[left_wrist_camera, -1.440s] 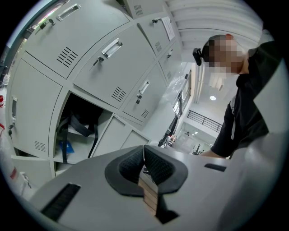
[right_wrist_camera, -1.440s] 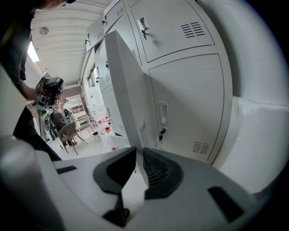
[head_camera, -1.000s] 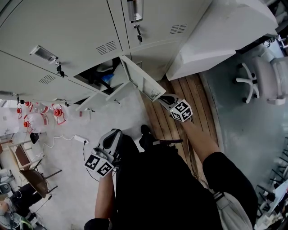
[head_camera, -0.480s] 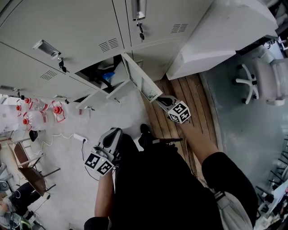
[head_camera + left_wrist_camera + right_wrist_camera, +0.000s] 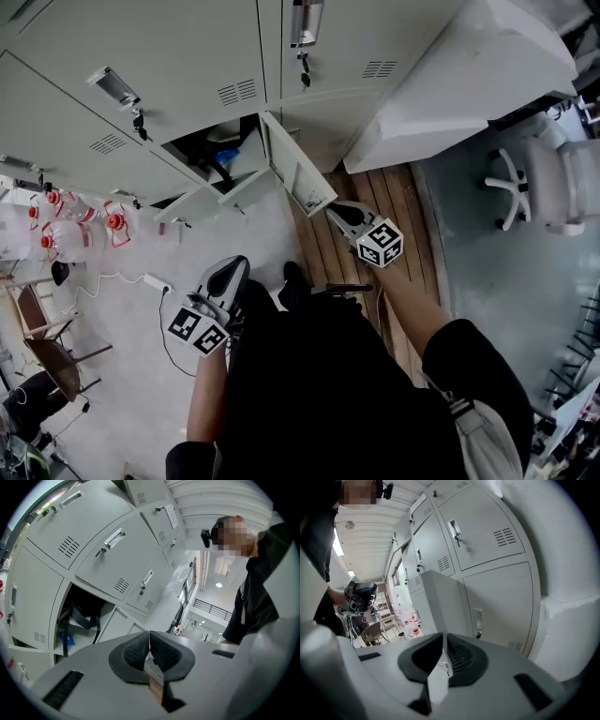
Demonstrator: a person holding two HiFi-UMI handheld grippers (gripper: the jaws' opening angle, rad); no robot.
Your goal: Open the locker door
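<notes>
The locker door [image 5: 298, 173] stands swung out from the bottom row, dead ahead of the person at twelve o'clock. The right gripper [image 5: 333, 212], at one o'clock, has its jaws just drawn in and pinched on the door's free lower edge. At the door's ten o'clock the compartment [image 5: 195, 148] gapes, with a dark bag [image 5: 82, 613] and something blue inside. The left gripper [image 5: 234, 264] hangs back at ten o'clock, pads pressed together on nothing.
</notes>
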